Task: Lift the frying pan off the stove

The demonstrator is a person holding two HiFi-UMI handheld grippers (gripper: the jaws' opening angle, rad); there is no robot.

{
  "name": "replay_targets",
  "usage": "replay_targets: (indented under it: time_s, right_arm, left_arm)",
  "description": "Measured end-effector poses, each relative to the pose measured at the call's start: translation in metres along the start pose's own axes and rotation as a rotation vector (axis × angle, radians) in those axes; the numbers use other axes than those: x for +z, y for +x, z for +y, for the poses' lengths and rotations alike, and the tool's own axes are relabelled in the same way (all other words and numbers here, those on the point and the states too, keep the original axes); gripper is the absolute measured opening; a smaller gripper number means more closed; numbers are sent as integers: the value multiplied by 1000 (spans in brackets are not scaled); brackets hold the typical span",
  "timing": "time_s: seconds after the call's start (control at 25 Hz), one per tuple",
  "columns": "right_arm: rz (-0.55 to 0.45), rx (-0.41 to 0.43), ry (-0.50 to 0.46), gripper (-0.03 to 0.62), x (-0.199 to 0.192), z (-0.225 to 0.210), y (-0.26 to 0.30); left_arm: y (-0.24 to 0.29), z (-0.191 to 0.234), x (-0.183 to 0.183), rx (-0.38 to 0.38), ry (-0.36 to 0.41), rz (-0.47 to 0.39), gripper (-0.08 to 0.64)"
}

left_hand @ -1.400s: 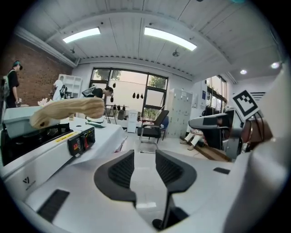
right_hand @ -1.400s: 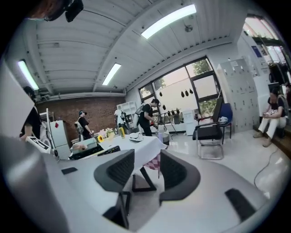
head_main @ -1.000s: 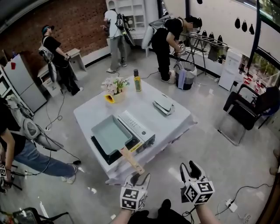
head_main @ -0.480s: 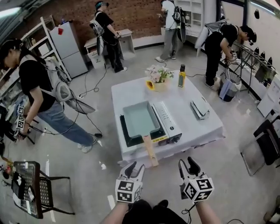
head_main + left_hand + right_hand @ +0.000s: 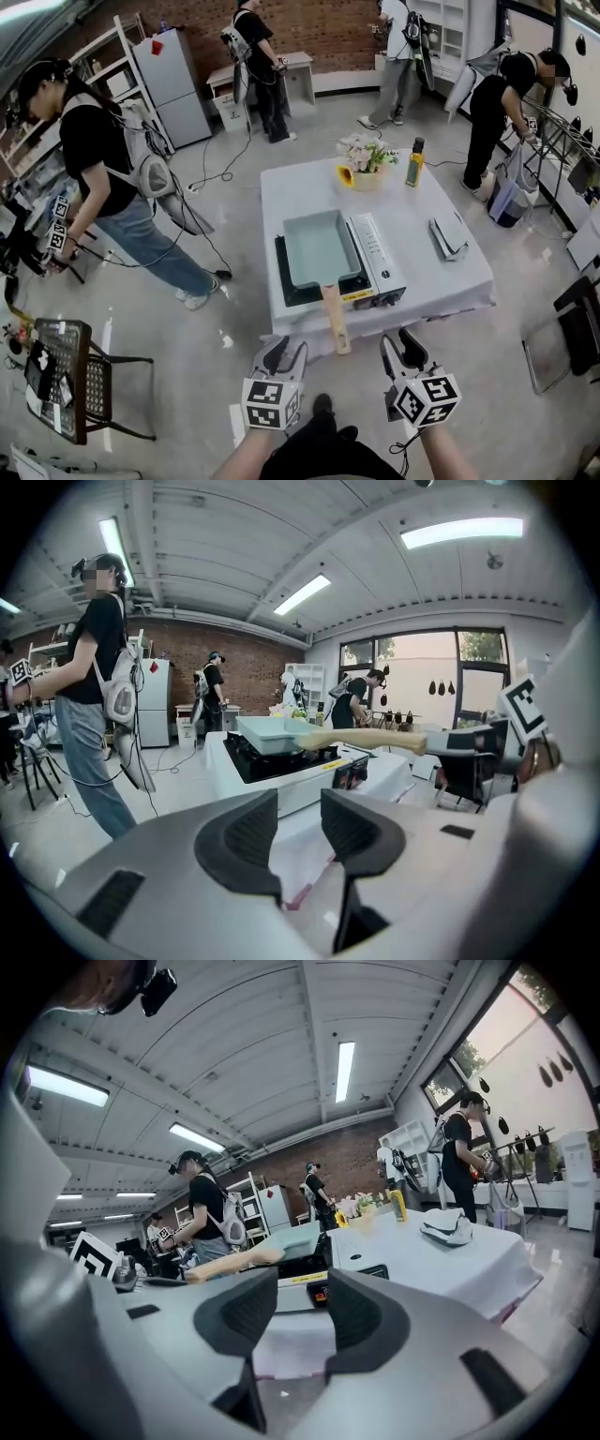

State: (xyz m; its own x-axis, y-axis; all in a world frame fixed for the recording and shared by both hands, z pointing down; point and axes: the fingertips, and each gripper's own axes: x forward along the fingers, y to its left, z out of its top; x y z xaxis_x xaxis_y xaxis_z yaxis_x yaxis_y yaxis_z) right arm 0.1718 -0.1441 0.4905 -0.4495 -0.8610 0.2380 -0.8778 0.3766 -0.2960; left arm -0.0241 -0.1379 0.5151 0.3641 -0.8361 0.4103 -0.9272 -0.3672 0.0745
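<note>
**Pan on the stove, both grippers empty**

The pale-green rectangular frying pan (image 5: 319,247) with a wooden handle sits on the black-and-silver tabletop stove (image 5: 378,262) on the white-clothed table (image 5: 450,281). The left gripper (image 5: 286,355) and the right gripper (image 5: 400,352) hover just short of it, jaws partly apart, gripping nothing.

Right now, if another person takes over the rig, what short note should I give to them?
Left gripper: open, empty, held before the near edge of the white table.
Right gripper: open, empty, beside it.
Frying pan: rectangular, pale green, sits on the portable stove; its wooden handle points toward you, between the two grippers.
Done: nothing gripped yet.
Left: grip the handle, then lift the pan off the stove.
</note>
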Motion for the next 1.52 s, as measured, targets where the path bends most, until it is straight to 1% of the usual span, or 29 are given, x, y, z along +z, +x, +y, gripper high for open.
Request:
replay_targets:
  time_s: [0.12, 0.28, 0.52, 0.64, 0.76, 0.88, 1.04, 1.2, 1.36, 1.52]
  right_arm:
    - [15, 14, -1, 161, 2, 1, 9]
    - [21, 24, -5, 153, 5, 3, 24]
    - [23, 39, -11, 152, 9, 3, 38]
    - [24, 43, -9, 152, 11, 3, 42]
    - [24, 43, -1, 152, 13, 2, 46]
    - [28, 39, 7, 152, 13, 1, 49]
    - [37, 29, 15, 152, 9, -2, 52]
    - [41, 20, 22, 150, 9, -4, 54]
    - [41, 11, 32, 150, 9, -4, 55]
    - [40, 5, 41, 150, 10, -5, 56]
  left_arm:
    - [2, 3, 10, 8, -16, -22, 138]
    - [5, 12, 21, 24, -9, -41, 138]
    - [16, 21, 27, 26, -9, -43, 138]
    - [20, 22, 30, 15, -15, -40, 138]
    - [26, 20, 35, -24, -49, -34, 138]
    - [33, 15, 41, -94, -119, -29, 138]
    - [44, 6, 48, -206, -251, -16, 138]
    - [52, 2, 55, -286, -367, -5, 153]
    - [58, -2, 59, -373, -513, 14, 170]
    - [66, -6, 62, -444, -649, 38, 182]
